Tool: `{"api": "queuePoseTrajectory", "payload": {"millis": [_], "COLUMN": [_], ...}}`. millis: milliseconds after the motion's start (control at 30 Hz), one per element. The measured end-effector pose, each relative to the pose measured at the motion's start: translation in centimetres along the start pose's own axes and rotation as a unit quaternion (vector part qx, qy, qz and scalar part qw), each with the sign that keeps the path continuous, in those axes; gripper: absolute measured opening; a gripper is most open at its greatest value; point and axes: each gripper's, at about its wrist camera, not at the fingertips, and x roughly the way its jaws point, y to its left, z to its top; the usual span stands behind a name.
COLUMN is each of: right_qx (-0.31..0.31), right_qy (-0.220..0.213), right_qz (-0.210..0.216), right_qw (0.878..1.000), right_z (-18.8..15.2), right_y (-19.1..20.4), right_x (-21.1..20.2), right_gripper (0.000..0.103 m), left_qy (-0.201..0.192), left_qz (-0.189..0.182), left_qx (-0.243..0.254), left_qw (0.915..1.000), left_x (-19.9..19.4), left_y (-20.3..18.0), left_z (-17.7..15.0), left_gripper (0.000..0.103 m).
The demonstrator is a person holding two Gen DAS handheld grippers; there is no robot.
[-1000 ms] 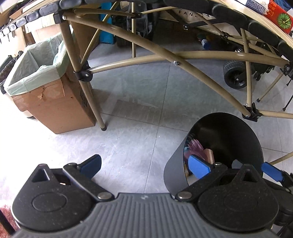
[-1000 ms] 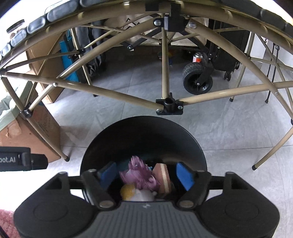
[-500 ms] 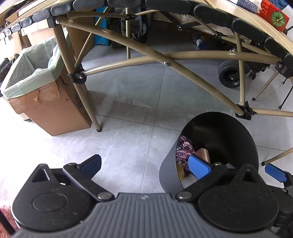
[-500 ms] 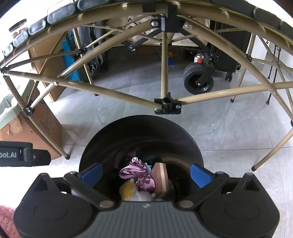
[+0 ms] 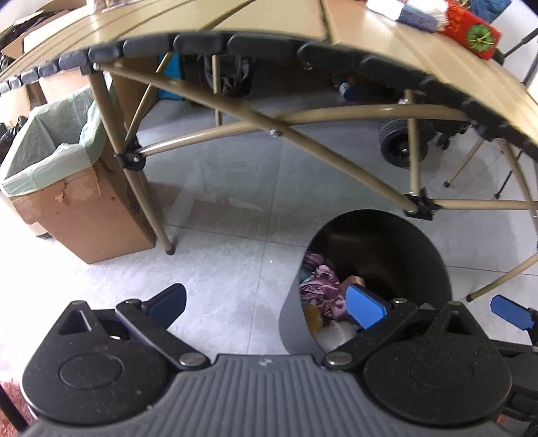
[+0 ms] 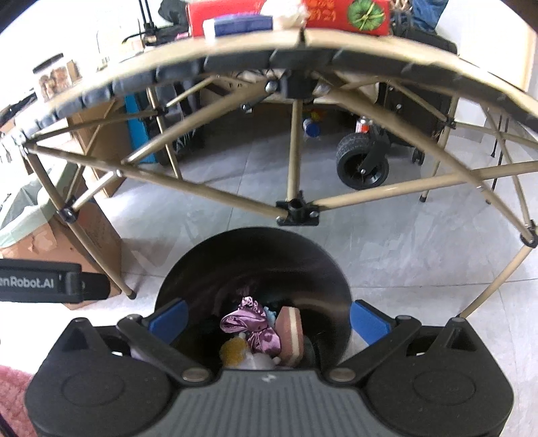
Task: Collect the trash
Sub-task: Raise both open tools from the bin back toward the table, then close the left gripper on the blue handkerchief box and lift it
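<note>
Right gripper (image 6: 267, 319) is spread as wide as it goes, both blue pads apart with nothing pinched, hanging right over the mouth of the black bin (image 6: 255, 248). Down inside the bin there's a crumpled purple satin thing (image 6: 252, 327), a pink-and-cream sponge-like block (image 6: 291, 332) just beside it, something yellow (image 6: 232, 349) and some white stuff at the bottom. So the trash is sitting in the bin, not in the jaws.

Left gripper (image 5: 267, 302) is also wide open and empty, off to the left of the bin (image 5: 403, 255), mostly over bare grey floor tile (image 5: 218, 269). Its right pad overlaps the bin's opening in that view, and you can see the same purple scrap (image 5: 319, 285) in there.

Further out, the tan folding table (image 6: 353, 43) arches over everything, with a red gift box (image 6: 346, 15) on top. A cardboard box with a green liner (image 5: 64, 174) stands by the table leg on the left, and a black wheel (image 6: 361, 164) sits under the table.
</note>
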Motion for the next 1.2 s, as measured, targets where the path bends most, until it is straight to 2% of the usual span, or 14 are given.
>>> {"api": "queuePoseTrajectory", "payload": {"millis": [167,333,533,867,1200], "right_qx": [0.019,0.023,0.026,0.033,0.04], "right_qy": [-0.031,-0.064,-0.141,-0.241,-0.297], "right_qz": [0.002,0.017,0.028,0.016,0.01], "right_qw": [0.999,0.998,0.989,0.97,0.954], "right_z": [0.3,0.8,2.5,8.4,15.5], "right_y": [-1.6,-2.6,-3.9,-6.6,-8.8], "right_x": [-3.0,-6.3,-11.3,-14.6,-13.7], "right_gripper": [0.103,0.103,0.103,0.103,0.103], "left_qy": [-0.048,-0.104,-0.157,-0.226,-0.243], "left_qz": [-0.002,-0.018,-0.035,-0.013,-0.001], "left_qx": [-0.004,-0.005,0.021,0.048,0.065], "left_qw": [0.9988,0.9944,0.9867,0.9728,0.9678], "left_x": [-2.8,-6.3,-9.8,-12.7,-12.3], "left_y": [-0.6,-1.1,-2.0,-5.3,-10.4], "left_z": [-0.2,-0.1,1.1,8.3,15.4], "left_gripper": [0.103,0.103,0.103,0.103,0.103]}}
